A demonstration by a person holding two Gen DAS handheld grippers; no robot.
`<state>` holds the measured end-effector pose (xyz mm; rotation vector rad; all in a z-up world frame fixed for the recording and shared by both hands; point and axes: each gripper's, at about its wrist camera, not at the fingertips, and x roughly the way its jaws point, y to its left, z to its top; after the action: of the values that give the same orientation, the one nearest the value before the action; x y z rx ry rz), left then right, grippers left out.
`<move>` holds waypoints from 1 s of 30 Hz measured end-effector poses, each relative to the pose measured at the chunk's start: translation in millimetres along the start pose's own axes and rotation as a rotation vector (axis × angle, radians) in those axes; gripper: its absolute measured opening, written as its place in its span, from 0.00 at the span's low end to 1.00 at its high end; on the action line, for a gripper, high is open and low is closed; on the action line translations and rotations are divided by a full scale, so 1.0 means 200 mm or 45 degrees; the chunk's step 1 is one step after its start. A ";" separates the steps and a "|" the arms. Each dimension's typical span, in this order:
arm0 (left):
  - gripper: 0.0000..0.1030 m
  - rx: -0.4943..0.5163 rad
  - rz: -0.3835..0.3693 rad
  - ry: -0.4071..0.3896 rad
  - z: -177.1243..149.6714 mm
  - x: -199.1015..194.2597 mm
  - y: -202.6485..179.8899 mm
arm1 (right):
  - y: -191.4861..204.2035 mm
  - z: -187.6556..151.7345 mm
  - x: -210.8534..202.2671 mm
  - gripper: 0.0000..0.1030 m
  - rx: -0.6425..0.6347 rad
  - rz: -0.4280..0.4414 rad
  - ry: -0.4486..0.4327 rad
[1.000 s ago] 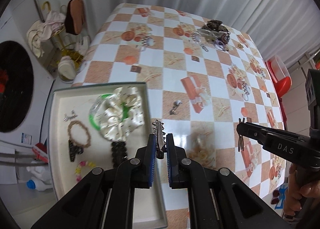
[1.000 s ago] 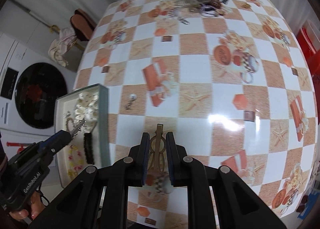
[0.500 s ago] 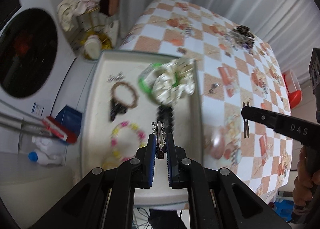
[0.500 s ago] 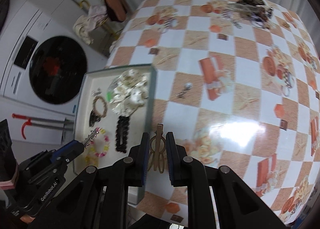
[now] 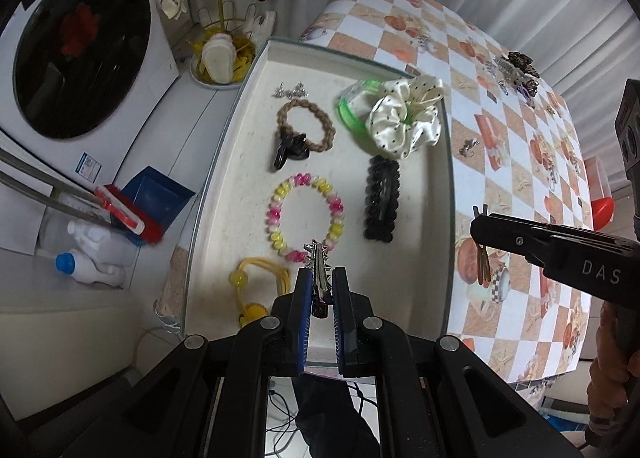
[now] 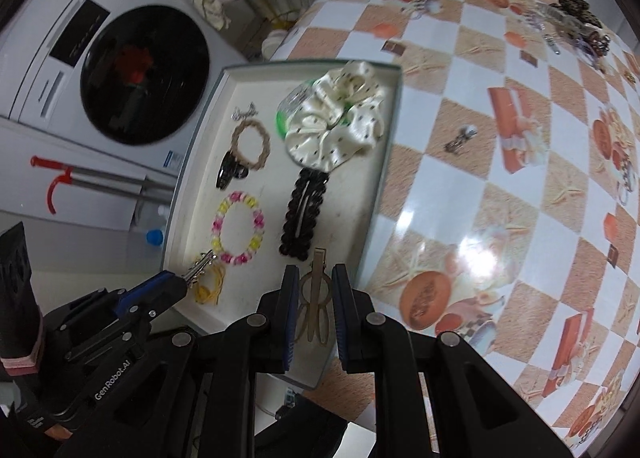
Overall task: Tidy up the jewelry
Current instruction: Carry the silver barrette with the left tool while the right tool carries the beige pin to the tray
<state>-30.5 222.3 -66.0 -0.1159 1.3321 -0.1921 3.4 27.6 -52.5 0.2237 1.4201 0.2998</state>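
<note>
The left gripper (image 5: 320, 286) is clamped on a silver hair clip (image 5: 319, 272), and the right gripper (image 6: 314, 290) is clamped on a tan hair clip (image 6: 316, 298). A second ago both hung over the checkered tablecloth (image 6: 480, 178) with the tray (image 5: 448, 218) off to the left gripper's left; now both hang over the tray's near end. Just ahead of the left gripper's tips lies the pink and yellow bead bracelet (image 5: 304, 214), with the yellow hair tie (image 5: 256, 282) to its left. The black clip (image 6: 302, 214) lies straight ahead of the right gripper, the cream scrunchie (image 6: 336, 118) beyond it. The pile of jewelry (image 6: 572, 22) stays far across the table.
</note>
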 end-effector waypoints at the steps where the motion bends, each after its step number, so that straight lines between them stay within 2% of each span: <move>1: 0.14 -0.005 0.001 0.004 -0.01 0.01 0.00 | 0.01 0.00 0.01 0.17 -0.007 0.000 0.008; 9: 0.14 -0.034 0.008 0.032 -0.04 0.08 0.03 | 0.04 0.00 0.08 0.17 -0.036 -0.003 0.050; 30: 0.14 -0.004 0.041 0.061 -0.05 0.22 0.01 | 0.05 0.00 0.25 0.17 -0.037 -0.008 0.128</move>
<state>-29.7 215.4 -110.0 -0.0934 1.3810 -0.1664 9.1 53.5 -96.3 0.1826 1.5147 0.3298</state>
